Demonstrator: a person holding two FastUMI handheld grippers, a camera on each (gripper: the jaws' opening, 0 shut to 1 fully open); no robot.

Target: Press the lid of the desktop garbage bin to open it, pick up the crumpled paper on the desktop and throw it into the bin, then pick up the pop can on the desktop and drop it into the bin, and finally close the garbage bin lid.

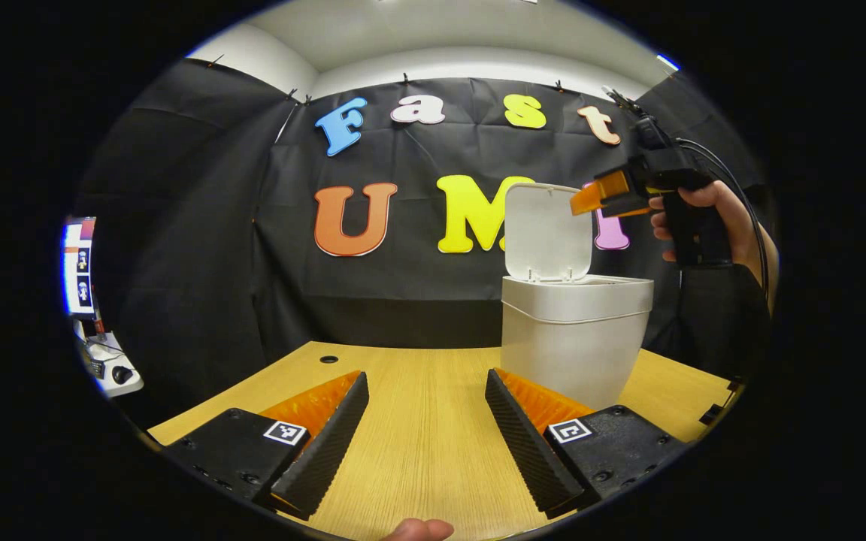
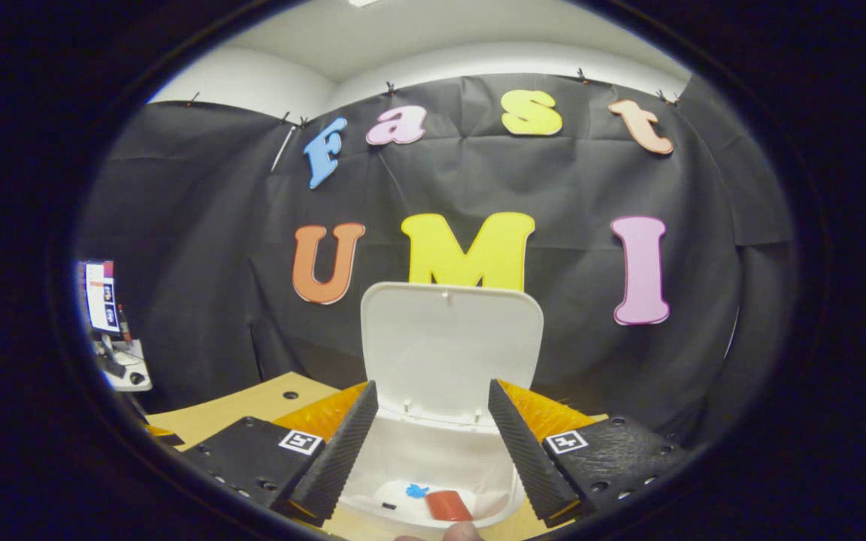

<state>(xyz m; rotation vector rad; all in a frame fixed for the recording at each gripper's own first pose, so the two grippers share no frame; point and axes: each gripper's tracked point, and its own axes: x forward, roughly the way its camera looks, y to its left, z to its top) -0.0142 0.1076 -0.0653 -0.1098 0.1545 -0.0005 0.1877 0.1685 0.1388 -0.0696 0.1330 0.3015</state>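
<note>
Left gripper (image 1: pixel 427 428): in the left gripper view its fingers stand wide apart low over the wooden desktop (image 1: pixel 418 451), nothing between them — released; a fingertip (image 1: pixel 418 530) of the holding hand shows at the bottom edge. Just beyond the right-hand finger stands the white garbage bin (image 1: pixel 572 338), resting on the desktop toward its right side, lid (image 1: pixel 547 233) raised upright on the rear hinge. Above and to the right of the lid's top corner, the right gripper hangs in the air, held by a hand (image 1: pixel 711 222) in a dark sleeve; at that distance its jaw state cannot be judged from this view. Right gripper (image 2: pixel 431 443): in the right gripper view its fingers are spread apart with nothing clamped — released, positioned directly over the bin's open mouth. Inside the bin, near the bottom, lies the pop can (image 2: pixel 449 506), reddish, on its side, touching or just beside the crumpled paper (image 2: pixel 403 496), white with a small blue mark. The open lid stands behind the mouth, inner face toward the camera. Far left, off the desk, a lit screen (image 1: pixel 78 267) and some equipment (image 1: pixel 111 364); black cloth wall behind.
</note>
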